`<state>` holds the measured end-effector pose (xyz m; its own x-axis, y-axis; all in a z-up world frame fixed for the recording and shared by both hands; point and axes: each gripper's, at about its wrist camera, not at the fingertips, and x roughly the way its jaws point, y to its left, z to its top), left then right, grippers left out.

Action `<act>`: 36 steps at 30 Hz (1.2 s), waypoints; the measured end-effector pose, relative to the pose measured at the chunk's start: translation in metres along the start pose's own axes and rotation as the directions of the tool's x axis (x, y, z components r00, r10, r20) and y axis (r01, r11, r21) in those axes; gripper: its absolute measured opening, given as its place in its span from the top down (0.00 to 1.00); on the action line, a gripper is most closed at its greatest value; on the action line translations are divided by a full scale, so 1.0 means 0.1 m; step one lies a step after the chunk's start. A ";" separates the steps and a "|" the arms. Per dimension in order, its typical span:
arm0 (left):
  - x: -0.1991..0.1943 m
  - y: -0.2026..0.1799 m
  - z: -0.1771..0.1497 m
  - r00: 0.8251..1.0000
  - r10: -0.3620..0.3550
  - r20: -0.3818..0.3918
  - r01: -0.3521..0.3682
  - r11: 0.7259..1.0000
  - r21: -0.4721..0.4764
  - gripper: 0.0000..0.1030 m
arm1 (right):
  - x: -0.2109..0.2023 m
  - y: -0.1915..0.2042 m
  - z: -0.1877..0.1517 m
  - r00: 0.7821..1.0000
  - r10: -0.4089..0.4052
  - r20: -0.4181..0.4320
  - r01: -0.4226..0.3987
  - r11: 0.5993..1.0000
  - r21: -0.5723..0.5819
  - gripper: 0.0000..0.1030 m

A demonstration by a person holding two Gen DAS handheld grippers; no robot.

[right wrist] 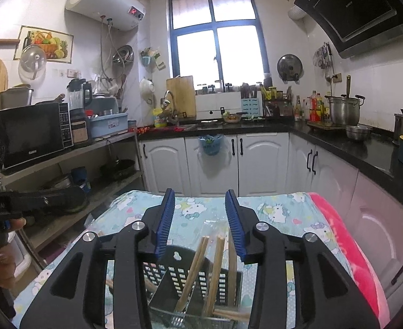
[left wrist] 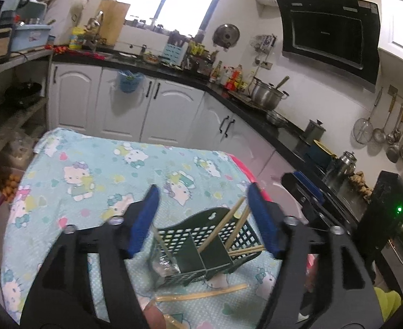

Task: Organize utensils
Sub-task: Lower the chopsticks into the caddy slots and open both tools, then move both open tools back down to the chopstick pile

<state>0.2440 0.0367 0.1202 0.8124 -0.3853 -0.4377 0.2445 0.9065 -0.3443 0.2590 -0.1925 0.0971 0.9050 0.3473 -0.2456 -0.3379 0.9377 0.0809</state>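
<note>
A dark green perforated utensil holder (left wrist: 201,246) stands on a table with a Hello Kitty cloth (left wrist: 91,170). Several wooden chopsticks (left wrist: 230,219) lean in its right compartment, and a utensil in clear wrap (left wrist: 163,260) sits in its left one. A pair of chopsticks (left wrist: 201,294) lies on the cloth in front of the holder. My left gripper (left wrist: 202,194) is open above the holder, empty. My right gripper (right wrist: 200,200) is open above the same holder (right wrist: 179,271), over its chopsticks (right wrist: 198,268), empty.
Kitchen cabinets (right wrist: 215,161) and a black counter (right wrist: 352,142) with a steel pot (right wrist: 344,109) run behind and to the right. A shelf with a microwave (right wrist: 34,134) stands left. A pink cloth edge (right wrist: 346,252) borders the table's right side.
</note>
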 end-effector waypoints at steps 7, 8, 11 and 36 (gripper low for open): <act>-0.26 0.03 0.02 0.998 0.051 0.033 -0.050 0.999 -0.004 0.10 | -0.17 0.04 0.01 1.000 0.011 -0.021 -0.011 1.000 -0.003 0.54; -0.28 0.03 0.02 0.998 0.054 0.034 -0.054 0.999 -0.006 0.10 | -0.20 0.05 0.00 0.999 0.014 -0.030 -0.014 1.000 -0.004 0.54; -0.35 0.05 -0.02 0.998 0.061 0.031 -0.061 0.998 -0.014 0.10 | -0.29 0.09 -0.02 0.999 0.020 -0.044 -0.020 1.000 -0.006 0.50; -0.69 0.21 -0.54 0.994 0.111 -0.010 -0.112 0.992 -0.062 0.10 | -0.72 0.23 -0.20 0.992 0.050 -0.115 -0.055 0.998 -0.040 0.42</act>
<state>0.1647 0.0732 0.0979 0.8290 -0.2840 -0.4817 0.1189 0.9313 -0.3444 0.1811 -0.1956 0.0977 0.8516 0.3900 -0.3503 -0.3968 0.9162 0.0555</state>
